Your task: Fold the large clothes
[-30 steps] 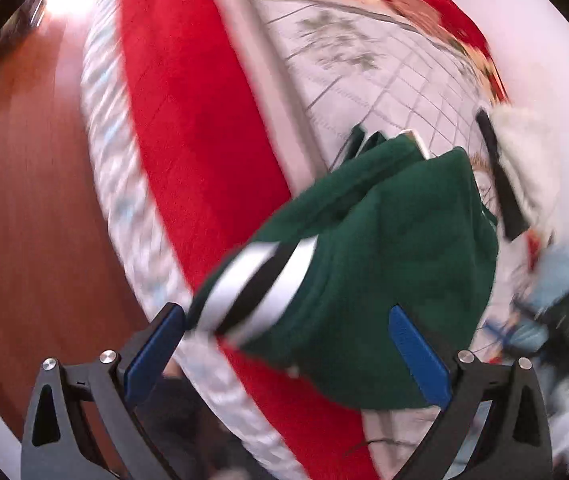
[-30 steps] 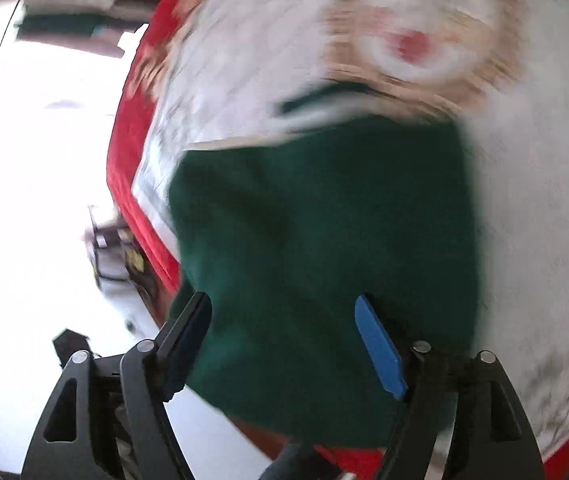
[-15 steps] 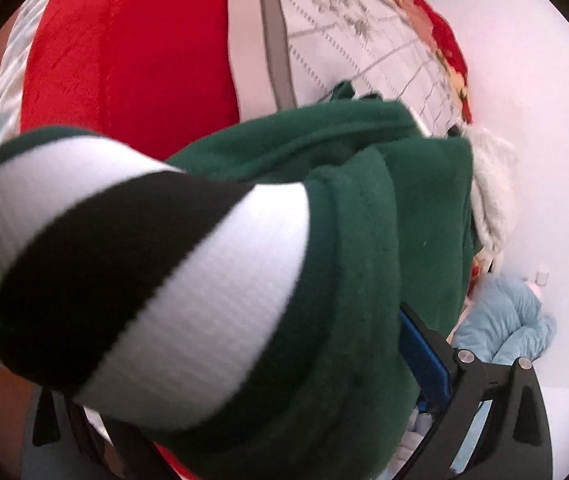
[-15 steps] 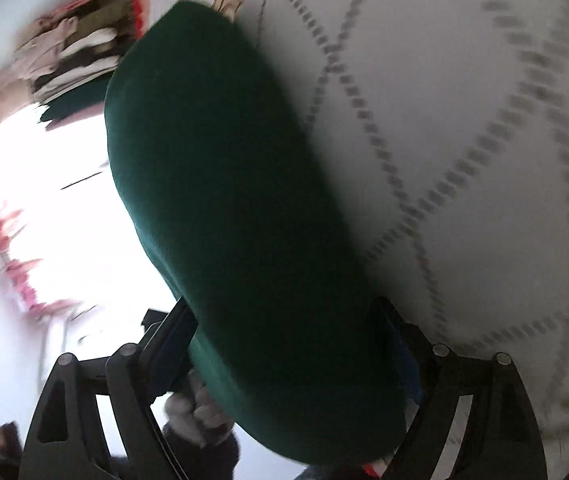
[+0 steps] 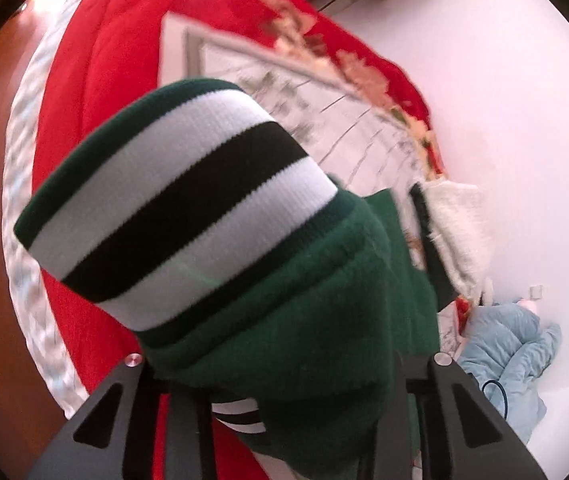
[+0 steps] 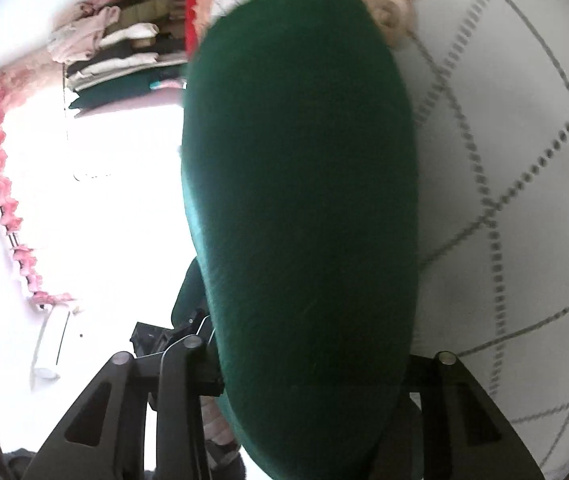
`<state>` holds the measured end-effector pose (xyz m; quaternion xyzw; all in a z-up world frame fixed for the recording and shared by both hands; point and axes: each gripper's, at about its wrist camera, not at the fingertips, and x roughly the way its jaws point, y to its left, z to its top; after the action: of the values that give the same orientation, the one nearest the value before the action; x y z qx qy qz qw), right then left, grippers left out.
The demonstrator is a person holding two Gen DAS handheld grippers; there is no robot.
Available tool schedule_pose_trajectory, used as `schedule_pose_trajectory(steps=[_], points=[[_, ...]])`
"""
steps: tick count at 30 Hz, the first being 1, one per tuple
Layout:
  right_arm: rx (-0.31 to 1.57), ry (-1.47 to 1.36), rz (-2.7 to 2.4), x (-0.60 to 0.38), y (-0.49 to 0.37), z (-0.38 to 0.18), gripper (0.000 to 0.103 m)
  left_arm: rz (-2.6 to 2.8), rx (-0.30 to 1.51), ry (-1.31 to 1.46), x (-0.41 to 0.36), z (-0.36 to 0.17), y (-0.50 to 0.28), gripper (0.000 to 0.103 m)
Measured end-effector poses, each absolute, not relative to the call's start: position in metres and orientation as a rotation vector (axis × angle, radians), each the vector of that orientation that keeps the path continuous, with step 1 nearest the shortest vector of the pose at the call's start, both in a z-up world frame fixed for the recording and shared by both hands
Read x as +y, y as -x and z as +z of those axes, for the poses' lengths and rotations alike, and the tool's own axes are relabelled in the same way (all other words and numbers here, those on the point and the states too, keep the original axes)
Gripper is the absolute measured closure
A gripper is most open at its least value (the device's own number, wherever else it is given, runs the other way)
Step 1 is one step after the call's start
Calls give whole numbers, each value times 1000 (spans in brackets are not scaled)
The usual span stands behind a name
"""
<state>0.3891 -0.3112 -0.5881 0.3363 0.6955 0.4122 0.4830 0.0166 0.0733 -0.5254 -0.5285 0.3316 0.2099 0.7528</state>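
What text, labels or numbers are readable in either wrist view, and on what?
None readable.
Green garment with striped cuff: no print or tag showing.
Red bedspread: floral and grid pattern only.
Stacked clothes on shelf: too small and blurred to show any lettering.

Red bedspread (image 5: 96,92) with white quilted centre panel (image 6: 524,160) covers the bed. Pale blue garment (image 5: 512,344) lies on the floor beyond the bed's far corner. Folded clothes stack (image 6: 116,56) against the wall.

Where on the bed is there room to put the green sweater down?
The white quilted middle beside the green sweater is bare, as is the red blanket near the floor. It is crowded by the fluffy white garment.
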Motion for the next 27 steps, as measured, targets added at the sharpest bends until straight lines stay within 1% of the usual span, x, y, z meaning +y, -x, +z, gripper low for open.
schedule_pose_trajectory(steps=[1,2,9,11,12,15,21,24,27], points=[[1641,-814,1034,-312,-388,-563,64,451,715,1141,75,-516,-19,75],[1641,-814,1034,-312,-388,-563,65,443,705,1130,78,-506,-22,75],[1538,-792,1118,-305,-413,-493,66,399,687,1087,83,-449,-47,75],[1493,-785,1137,-320,-434,-454,66,385,686,1070,85,-429,-63,75],[1493,-785,1137,-320,-434,-454,66,383,686,1065,85,-423,-69,75],[1445,-779,1150,-326,-455,-422,66,348,672,1049,86,-396,-102,75],[1298,-794,1119,-367,-522,-341,66,218,629,1034,86,-352,-215,75],[1208,-811,1074,-384,-571,-307,66,133,606,1025,84,-334,-284,75],[1116,-824,1019,-400,-628,-280,66,36,581,1015,81,-324,-370,75]])
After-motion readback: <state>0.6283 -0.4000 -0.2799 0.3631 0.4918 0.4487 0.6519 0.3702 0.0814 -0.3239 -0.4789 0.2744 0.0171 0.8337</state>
